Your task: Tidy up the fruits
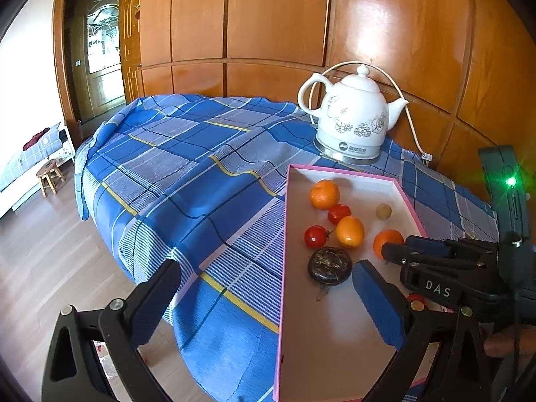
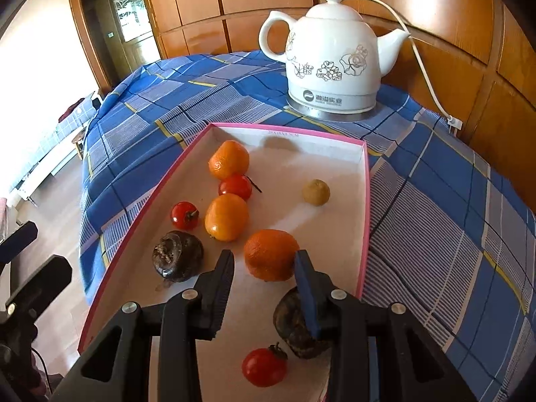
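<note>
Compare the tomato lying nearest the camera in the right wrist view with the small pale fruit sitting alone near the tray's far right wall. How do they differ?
The near tomato is glossy red; the pale fruit is dull yellowish-tan. The near tomato looks larger, though it is closer to the lens, and carries a dark stalk; no stalk shows on the pale fruit. The near tomato lies close beside a dark brown fruit; the pale fruit sits apart from everything. Both are roundish and rest in the pink-edged tray.
</note>
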A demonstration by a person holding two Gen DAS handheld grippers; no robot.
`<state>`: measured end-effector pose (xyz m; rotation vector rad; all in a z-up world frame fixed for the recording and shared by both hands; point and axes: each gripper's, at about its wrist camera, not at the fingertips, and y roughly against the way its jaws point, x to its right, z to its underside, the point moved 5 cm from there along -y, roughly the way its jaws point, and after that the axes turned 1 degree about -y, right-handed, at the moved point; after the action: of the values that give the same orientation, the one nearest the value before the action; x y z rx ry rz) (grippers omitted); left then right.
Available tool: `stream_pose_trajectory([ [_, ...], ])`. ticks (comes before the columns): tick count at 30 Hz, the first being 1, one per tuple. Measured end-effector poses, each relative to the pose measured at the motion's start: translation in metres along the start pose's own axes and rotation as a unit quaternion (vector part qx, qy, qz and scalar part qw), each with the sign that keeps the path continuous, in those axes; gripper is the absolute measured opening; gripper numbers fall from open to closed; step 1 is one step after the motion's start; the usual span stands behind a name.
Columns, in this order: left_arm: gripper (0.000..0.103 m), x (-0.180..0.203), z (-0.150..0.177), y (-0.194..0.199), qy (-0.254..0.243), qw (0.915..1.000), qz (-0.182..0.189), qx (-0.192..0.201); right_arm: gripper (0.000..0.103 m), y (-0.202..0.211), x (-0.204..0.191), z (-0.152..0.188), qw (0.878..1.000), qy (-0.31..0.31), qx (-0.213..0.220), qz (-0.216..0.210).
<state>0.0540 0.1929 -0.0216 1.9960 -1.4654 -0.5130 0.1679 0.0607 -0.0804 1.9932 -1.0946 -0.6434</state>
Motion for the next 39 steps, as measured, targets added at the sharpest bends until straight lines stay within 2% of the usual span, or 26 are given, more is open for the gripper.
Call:
stream_pose_trajectory([
  [7,0.103,0.003,0.001,0.002,0.001,1.0000,0.002,0.000,0.037,0.012,-0.002,0.007,1.000,-0.017,0.017,-0.001],
  [19,0.103,0.012,0.004,0.014,-0.002,0.9999,0.002,0.011,0.038,0.060,0.014,0.034,0.993,-0.067,0.083,0.055],
  [30,0.103,0.030,0.025,0.034,-0.021,0.9994,0.015,0.021,0.038,0.096,0.025,0.092,0.982,-0.101,0.110,0.114],
  [39,0.103,0.041,0.031,0.040,-0.027,0.9990,0.027,0.023,0.038,0.113,0.026,0.098,0.977,-0.102,0.130,0.134],
])
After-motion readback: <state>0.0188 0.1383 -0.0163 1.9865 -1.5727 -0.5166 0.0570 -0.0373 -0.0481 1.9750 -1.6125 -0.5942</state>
